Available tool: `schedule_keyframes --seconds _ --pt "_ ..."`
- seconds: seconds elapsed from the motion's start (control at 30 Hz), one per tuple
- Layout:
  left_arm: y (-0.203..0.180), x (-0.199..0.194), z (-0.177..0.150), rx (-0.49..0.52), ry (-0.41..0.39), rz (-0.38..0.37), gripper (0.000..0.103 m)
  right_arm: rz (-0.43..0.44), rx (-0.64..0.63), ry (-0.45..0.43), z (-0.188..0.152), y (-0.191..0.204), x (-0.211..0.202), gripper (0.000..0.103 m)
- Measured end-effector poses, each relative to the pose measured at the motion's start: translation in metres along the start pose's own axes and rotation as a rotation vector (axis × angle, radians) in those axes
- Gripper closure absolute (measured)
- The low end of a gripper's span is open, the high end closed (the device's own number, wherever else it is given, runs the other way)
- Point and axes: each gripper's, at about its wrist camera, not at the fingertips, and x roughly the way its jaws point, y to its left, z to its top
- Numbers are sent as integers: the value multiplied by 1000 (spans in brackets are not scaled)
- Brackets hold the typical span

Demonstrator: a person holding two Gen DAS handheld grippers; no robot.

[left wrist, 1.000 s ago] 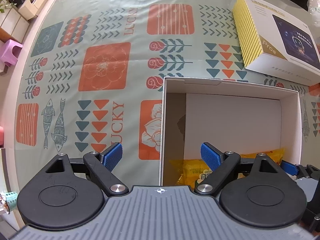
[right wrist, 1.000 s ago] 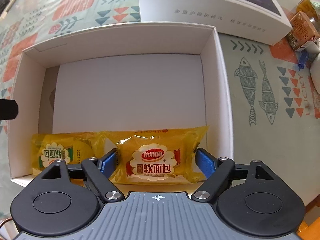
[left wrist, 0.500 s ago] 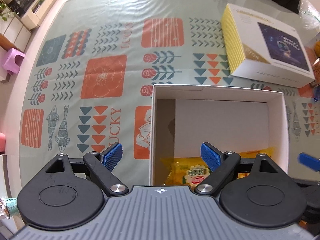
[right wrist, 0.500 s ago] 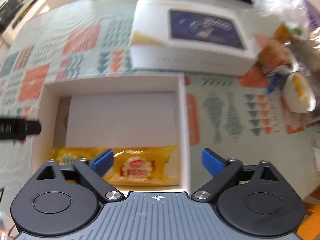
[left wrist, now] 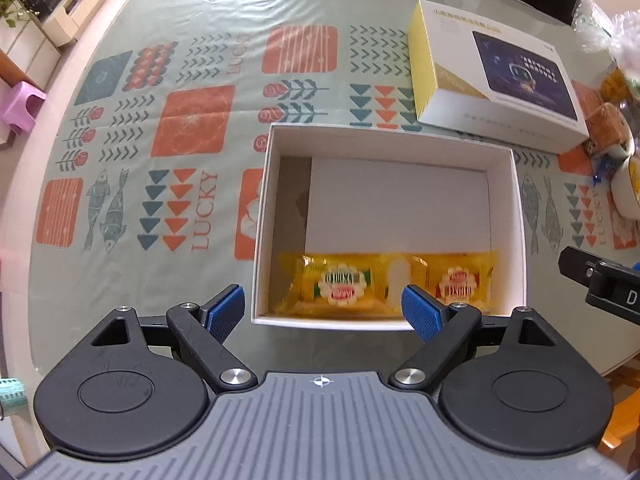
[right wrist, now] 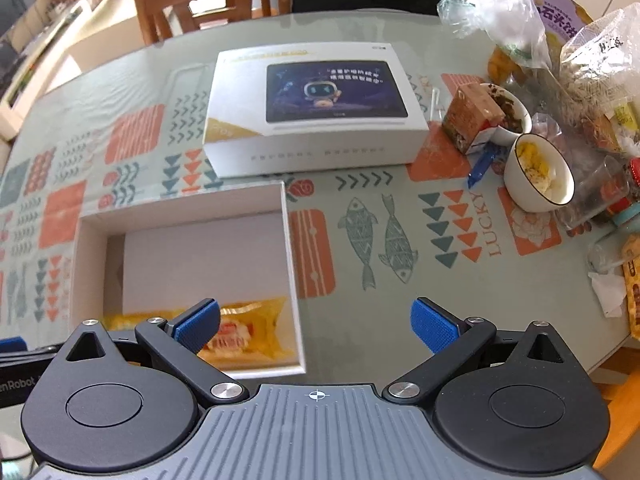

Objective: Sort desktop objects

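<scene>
- Right gripper (right wrist: 315, 326): jaws spread wide, nothing between the pads; they have just been opening, and the bread packet they framed now lies free in the box. Left gripper (left wrist: 322, 312): jaws also wide apart, empty.
- Both tools point steeply down over the patterned tablecloth (left wrist: 192, 128).
- Open white box (left wrist: 390, 145): two yellow bread packets lie side by side along its near wall, left packet (left wrist: 340, 286) and right packet (left wrist: 458, 282), ends touching or slightly overlapping. Rest of the box floor is bare.
- Relative to the fingers: in the right wrist view the right packet (right wrist: 244, 330) sits below and left of the right gripper's left pad (right wrist: 198, 325), not between the pads. In the left wrist view the left packet lies beyond the gap of the left gripper, which straddles the box's near-left corner.
- Step, as judged: a placement just finished; both hands free for the next item.
- Next move, as judged: choose a loose item from the clutter at the table's right, near the white bowl (right wrist: 538, 178) and plastic bags (right wrist: 504, 8); approach with jaws open and avoid tipping the bowl.
- Closed product box (right wrist: 316, 110) lies just behind the open one.
</scene>
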Motion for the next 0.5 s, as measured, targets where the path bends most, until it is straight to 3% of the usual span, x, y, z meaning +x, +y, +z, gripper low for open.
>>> schedule_keyframes --seconds 0.5 --pt "-30 -1 -42 -66 64 17 0 13 -133 38 -33 -22 2 0"
